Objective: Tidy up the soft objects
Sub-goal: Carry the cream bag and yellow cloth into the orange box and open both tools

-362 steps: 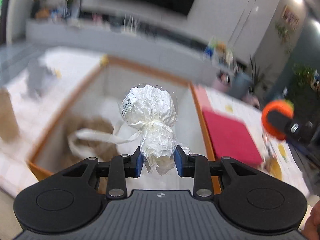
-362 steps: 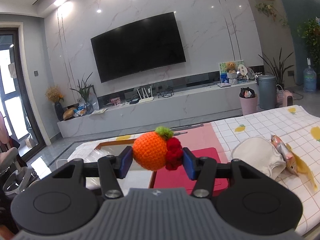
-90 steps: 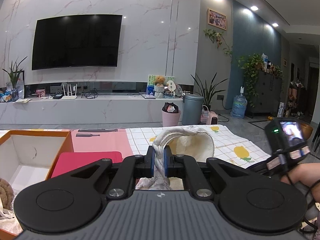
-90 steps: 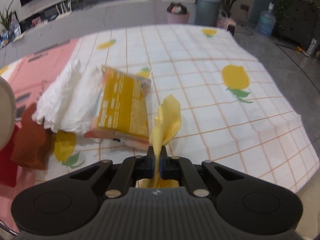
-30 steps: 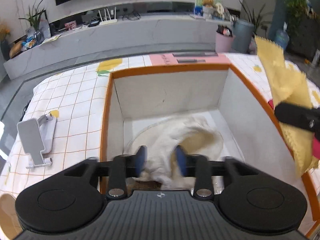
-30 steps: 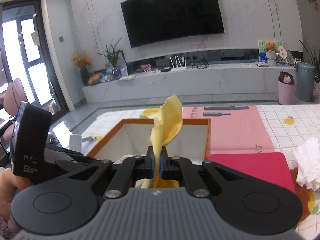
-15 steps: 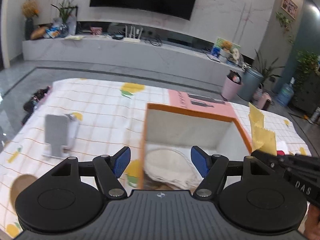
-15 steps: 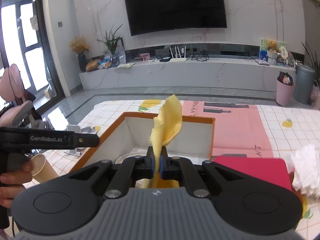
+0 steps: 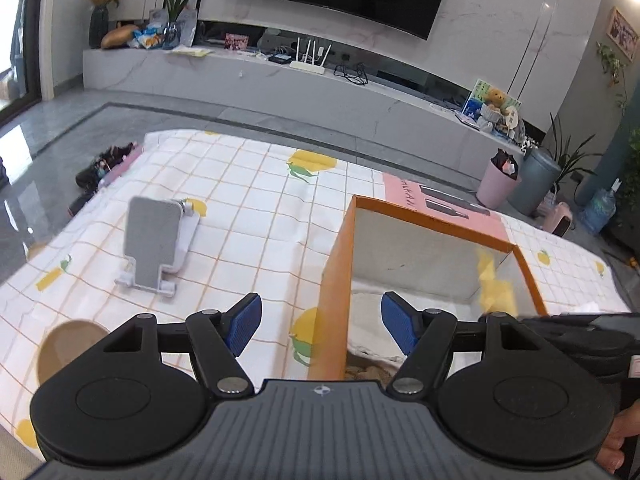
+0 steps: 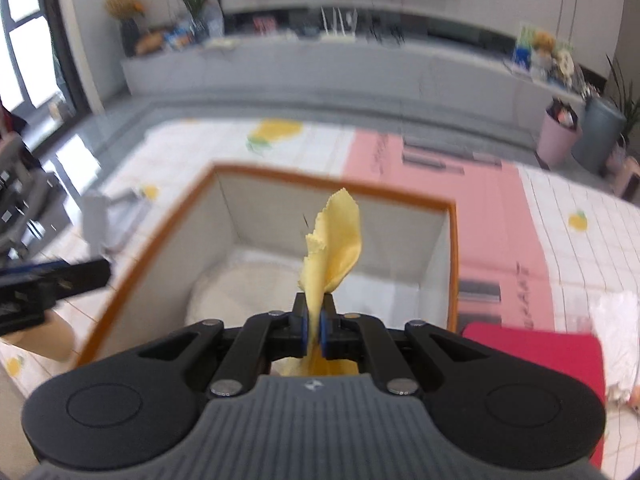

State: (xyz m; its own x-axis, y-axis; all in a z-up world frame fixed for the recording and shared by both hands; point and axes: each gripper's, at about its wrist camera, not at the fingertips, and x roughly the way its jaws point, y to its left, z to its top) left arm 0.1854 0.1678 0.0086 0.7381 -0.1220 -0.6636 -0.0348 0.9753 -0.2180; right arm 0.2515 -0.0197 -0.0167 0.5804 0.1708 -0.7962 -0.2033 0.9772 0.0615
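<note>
a thin yellow cloth (image 10: 334, 240) with a pinked, zigzag edge was pinched upright between the pressed fingers of the right gripper (image 10: 314, 330), above the open orange box (image 10: 152, 240). the left gripper (image 9: 320, 320) was held with fingers spread, nothing between them.

My left wrist camera looks forward and steeply down past the left gripper (image 9: 321, 323) from the orange box's (image 9: 330, 276) left side. My right wrist camera looks down over the box's near rim, close above it. Both views share the box interior, the checked tablecloth (image 9: 248, 200) and the TV wall.
</note>
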